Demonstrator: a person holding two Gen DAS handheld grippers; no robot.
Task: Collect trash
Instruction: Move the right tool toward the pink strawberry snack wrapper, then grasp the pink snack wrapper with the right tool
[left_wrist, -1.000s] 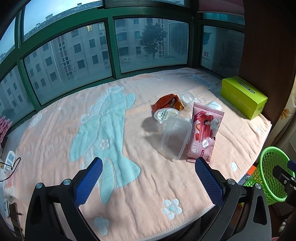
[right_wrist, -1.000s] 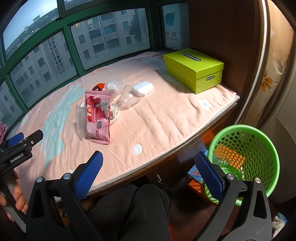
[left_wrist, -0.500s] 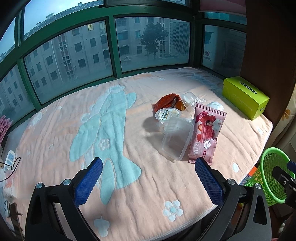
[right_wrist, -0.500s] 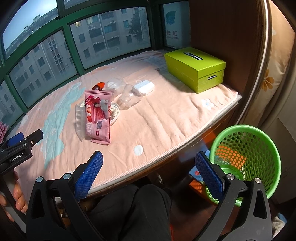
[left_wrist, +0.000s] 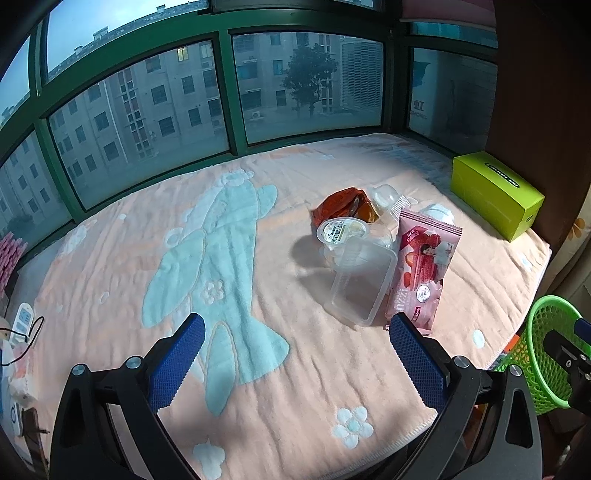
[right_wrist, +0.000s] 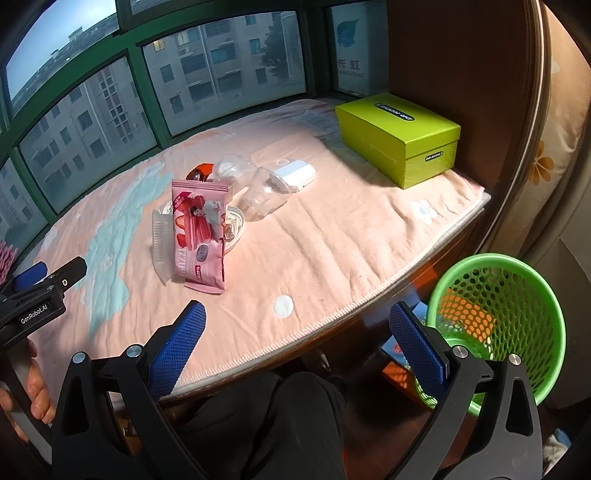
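A pink towel blanket with a pale blue fish shape covers a window ledge below green-framed windows. Near the middle of the blanket lies a small heap of trash. A pink snack wrapper lies flat, its long axis running from the near edge of the ledge toward the windows, its crimped bottom end nearest the viewer. Touching its left side is a clear plastic tray, lying along the same direction. Behind them sit a round sealed cup, an orange-red wrapper, clear plastic cups tipped on their sides, and a white packet. A lime green box rests at the far right of the ledge, well apart from the heap. A green mesh basket stands on the floor below the ledge's right edge. The left hand-held gripper hovers over the blanket's near edge, jaws spread wide and empty. The right hand-held gripper hangs off the ledge beside the basket, likewise wide apart, gripping nothing.
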